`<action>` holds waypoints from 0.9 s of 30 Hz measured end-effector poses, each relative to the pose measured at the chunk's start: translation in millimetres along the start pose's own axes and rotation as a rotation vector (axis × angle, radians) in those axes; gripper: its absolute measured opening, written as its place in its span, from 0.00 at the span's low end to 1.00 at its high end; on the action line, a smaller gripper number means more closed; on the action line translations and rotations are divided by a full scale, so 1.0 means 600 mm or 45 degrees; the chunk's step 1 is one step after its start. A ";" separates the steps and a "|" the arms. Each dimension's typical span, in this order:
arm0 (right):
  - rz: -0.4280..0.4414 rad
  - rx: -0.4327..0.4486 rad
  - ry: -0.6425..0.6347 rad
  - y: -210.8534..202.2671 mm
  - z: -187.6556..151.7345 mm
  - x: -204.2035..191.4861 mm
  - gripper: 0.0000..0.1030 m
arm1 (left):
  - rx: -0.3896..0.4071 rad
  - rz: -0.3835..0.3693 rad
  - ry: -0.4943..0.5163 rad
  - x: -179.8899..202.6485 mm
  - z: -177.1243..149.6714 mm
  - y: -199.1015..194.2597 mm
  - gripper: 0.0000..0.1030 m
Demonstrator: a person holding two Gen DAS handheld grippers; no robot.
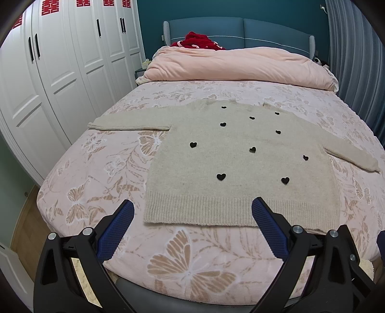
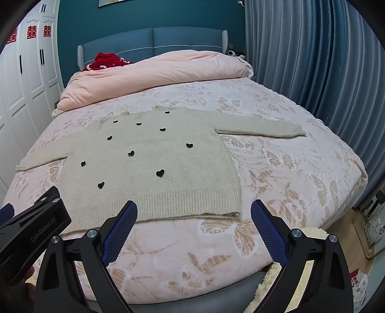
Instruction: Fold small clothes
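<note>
Sweater (image 1: 240, 163) lies flat on the bed (image 1: 192, 260), hem nearest me, neck toward the headboard, sleeves outspread. I hold left gripper (image 1: 192, 211) and right gripper (image 2: 193, 211) wide open, empty, before the hem.

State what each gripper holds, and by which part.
Nothing: left gripper and right gripper are open, short of the beige sweater lying flat.

"cenrobot.ai" on left gripper (image 2: 31, 231); red 囍 signs on wardrobe (image 1: 48, 7).
</note>
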State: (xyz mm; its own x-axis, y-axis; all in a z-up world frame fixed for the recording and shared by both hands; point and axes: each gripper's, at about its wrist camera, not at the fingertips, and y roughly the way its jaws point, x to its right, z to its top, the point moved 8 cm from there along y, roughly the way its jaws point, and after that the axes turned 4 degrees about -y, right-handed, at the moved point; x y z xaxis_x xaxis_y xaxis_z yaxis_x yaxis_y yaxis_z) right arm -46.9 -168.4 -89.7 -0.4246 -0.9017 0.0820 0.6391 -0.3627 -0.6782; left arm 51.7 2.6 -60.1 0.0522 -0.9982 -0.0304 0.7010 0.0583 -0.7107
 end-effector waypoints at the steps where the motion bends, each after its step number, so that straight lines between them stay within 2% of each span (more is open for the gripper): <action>1: 0.000 0.000 0.000 0.000 0.001 0.000 0.93 | 0.001 0.000 0.000 0.000 0.000 0.000 0.93; 16: 0.006 -0.033 0.016 0.015 -0.014 0.005 0.93 | -0.019 -0.005 -0.001 0.003 -0.005 0.008 0.92; 19: 0.073 -0.076 -0.020 0.041 -0.021 0.000 0.92 | -0.093 -0.034 -0.018 0.005 -0.020 0.032 0.94; 21: 0.197 -0.116 -0.080 0.071 -0.025 -0.007 0.92 | -0.169 -0.057 -0.046 0.002 -0.033 0.059 0.96; 23: 0.200 -0.149 -0.011 0.113 -0.020 0.030 0.92 | -0.238 -0.029 -0.094 -0.011 -0.045 0.085 0.96; 27: 0.183 -0.187 0.329 0.232 0.029 0.190 0.92 | -0.325 -0.012 -0.217 -0.049 -0.053 0.133 0.96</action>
State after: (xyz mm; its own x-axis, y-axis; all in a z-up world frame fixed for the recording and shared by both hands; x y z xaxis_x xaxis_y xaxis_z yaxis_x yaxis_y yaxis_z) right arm 4.8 -325.8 -162.4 -0.4977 -0.8446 -0.1975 0.6127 -0.1812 -0.7693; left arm 83.4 36.1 -138.1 0.1804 -0.9804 0.0798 0.5020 0.0220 -0.8646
